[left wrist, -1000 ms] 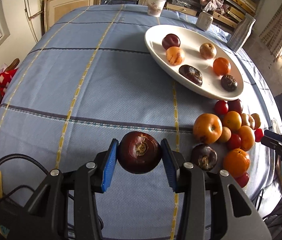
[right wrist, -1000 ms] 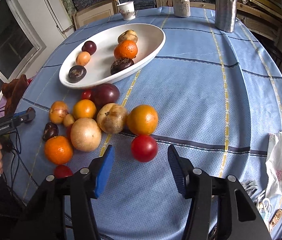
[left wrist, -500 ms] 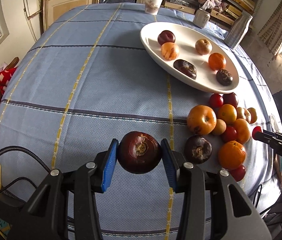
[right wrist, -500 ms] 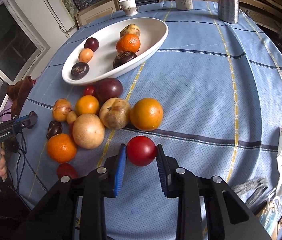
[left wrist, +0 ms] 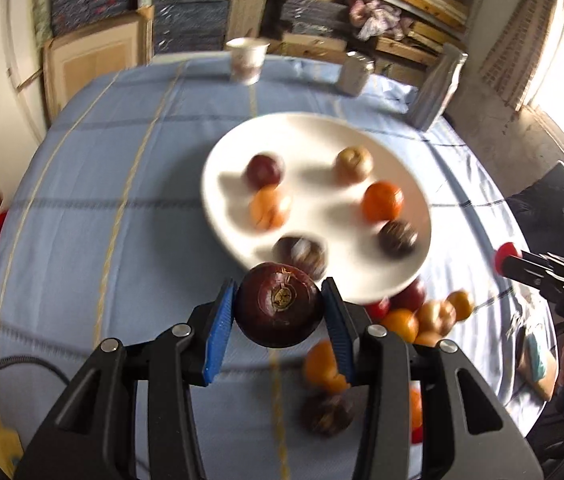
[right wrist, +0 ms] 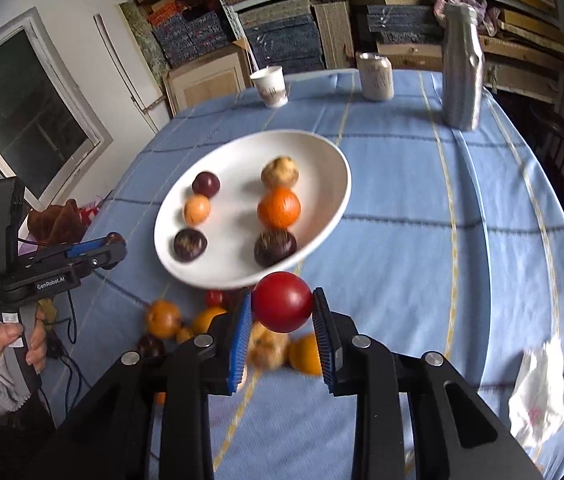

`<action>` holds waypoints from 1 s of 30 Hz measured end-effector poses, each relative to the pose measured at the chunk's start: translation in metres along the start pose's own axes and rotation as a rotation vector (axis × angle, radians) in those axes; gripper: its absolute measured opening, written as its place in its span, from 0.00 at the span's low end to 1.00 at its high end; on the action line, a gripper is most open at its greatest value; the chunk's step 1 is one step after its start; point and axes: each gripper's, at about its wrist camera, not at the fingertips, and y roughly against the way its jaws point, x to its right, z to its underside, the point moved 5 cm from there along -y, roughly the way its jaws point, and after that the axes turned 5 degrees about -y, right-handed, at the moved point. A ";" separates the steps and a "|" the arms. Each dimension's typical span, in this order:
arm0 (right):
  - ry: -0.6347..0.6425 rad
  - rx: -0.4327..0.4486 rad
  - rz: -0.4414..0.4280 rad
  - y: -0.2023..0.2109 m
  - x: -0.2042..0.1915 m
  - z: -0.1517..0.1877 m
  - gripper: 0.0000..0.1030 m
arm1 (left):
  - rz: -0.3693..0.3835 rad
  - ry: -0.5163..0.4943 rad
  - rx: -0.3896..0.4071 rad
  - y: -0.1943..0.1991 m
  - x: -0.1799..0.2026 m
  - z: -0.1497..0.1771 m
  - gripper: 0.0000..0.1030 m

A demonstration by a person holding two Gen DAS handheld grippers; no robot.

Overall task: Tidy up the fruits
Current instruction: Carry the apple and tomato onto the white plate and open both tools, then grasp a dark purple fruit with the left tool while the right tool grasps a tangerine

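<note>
My left gripper is shut on a dark purple round fruit, held in the air just short of the white oval plate. My right gripper is shut on a red round fruit, lifted near the plate's front rim. The plate holds several fruits, among them an orange and dark purple ones. A pile of loose fruits lies on the blue cloth in front of the plate, partly hidden by the fingers; the same pile of fruits shows in the right view. Each gripper also shows in the other's view, the right one and the left one.
A paper cup, a can and a silver bottle stand at the table's far edge. A crumpled white tissue lies at the right. Shelves with boxes rise behind the table. A person's hand holds the left tool.
The right jaws closed on the red fruit and lifted it off the cloth. Both grippers rose and moved toward the plate, which now sits nearer in both views.
</note>
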 end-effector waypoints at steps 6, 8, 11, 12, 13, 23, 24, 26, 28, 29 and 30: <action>0.019 0.015 0.012 -0.022 0.006 -0.039 0.29 | 0.057 -0.096 -0.025 -0.028 0.042 -0.019 0.41; 0.029 0.007 0.012 -0.036 0.007 -0.049 0.29 | 0.074 -0.117 -0.047 -0.041 0.053 -0.020 0.41; 0.051 -0.023 0.018 -0.059 0.007 -0.055 0.29 | 0.088 -0.130 -0.081 -0.056 0.061 -0.020 0.42; 0.055 -0.032 0.017 -0.065 0.007 -0.056 0.29 | 0.092 -0.132 -0.091 -0.063 0.063 -0.020 0.41; 0.058 -0.042 0.015 -0.072 0.007 -0.056 0.29 | 0.094 -0.134 -0.099 -0.067 0.064 -0.020 0.41; 0.034 -0.070 0.011 -0.091 0.014 -0.049 0.38 | 0.112 -0.132 -0.128 -0.088 0.065 -0.024 0.53; 0.031 -0.065 0.012 -0.088 0.015 -0.049 0.38 | 0.113 -0.131 -0.126 -0.088 0.065 -0.024 0.54; 0.022 -0.056 0.010 -0.083 0.015 -0.049 0.38 | 0.112 -0.131 -0.124 -0.086 0.063 -0.024 0.54; 0.021 -0.041 0.010 -0.073 0.014 -0.048 0.38 | 0.105 -0.121 -0.114 -0.081 0.060 -0.024 0.54; 0.022 -0.034 0.010 -0.069 0.014 -0.049 0.38 | 0.103 -0.116 -0.108 -0.078 0.058 -0.025 0.54; 0.023 -0.024 0.011 -0.062 0.012 -0.048 0.38 | 0.098 -0.104 -0.099 -0.072 0.054 -0.024 0.54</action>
